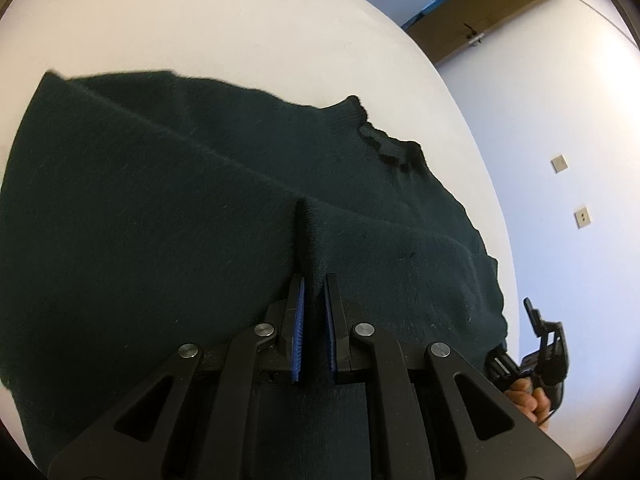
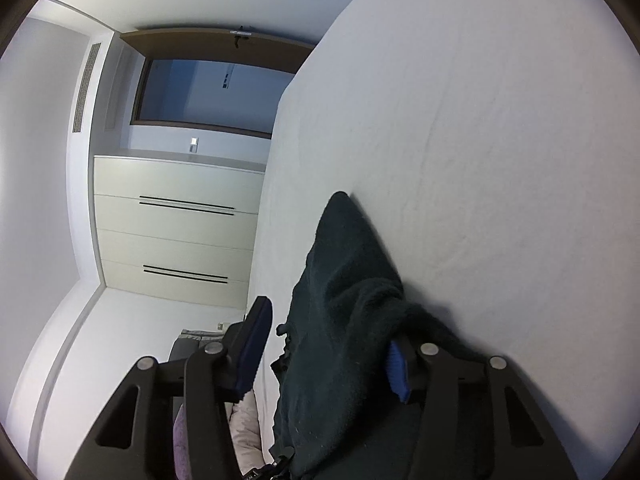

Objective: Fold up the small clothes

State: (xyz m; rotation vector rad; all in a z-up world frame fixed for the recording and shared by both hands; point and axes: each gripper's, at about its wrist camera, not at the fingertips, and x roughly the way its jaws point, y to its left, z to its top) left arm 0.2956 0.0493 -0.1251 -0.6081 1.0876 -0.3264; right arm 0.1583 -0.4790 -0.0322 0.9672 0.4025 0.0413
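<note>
A dark green knit sweater (image 1: 160,200) lies spread on the white bed sheet (image 1: 240,20), its ribbed collar (image 1: 384,140) toward the right. My left gripper (image 1: 314,284) is shut on a pinched ridge of the sweater's cloth, which stands up between its blue pads. In the right wrist view the sweater (image 2: 344,280) hangs bunched between the fingers of my right gripper (image 2: 328,324). The cloth drapes against the right blue pad (image 2: 396,372), while the left finger (image 2: 256,340) stands clear of it with a gap. The right gripper (image 1: 548,344) and a hand (image 1: 528,396) show at the sweater's right edge.
The bed sheet (image 2: 500,140) extends far beyond the sweater. A wooden door (image 1: 476,12) and wall sockets (image 1: 558,163) lie past the bed. White cabinet drawers (image 2: 176,232) and a doorway (image 2: 212,92) stand off the bed's side. Pale and purple cloth (image 2: 244,424) lies below.
</note>
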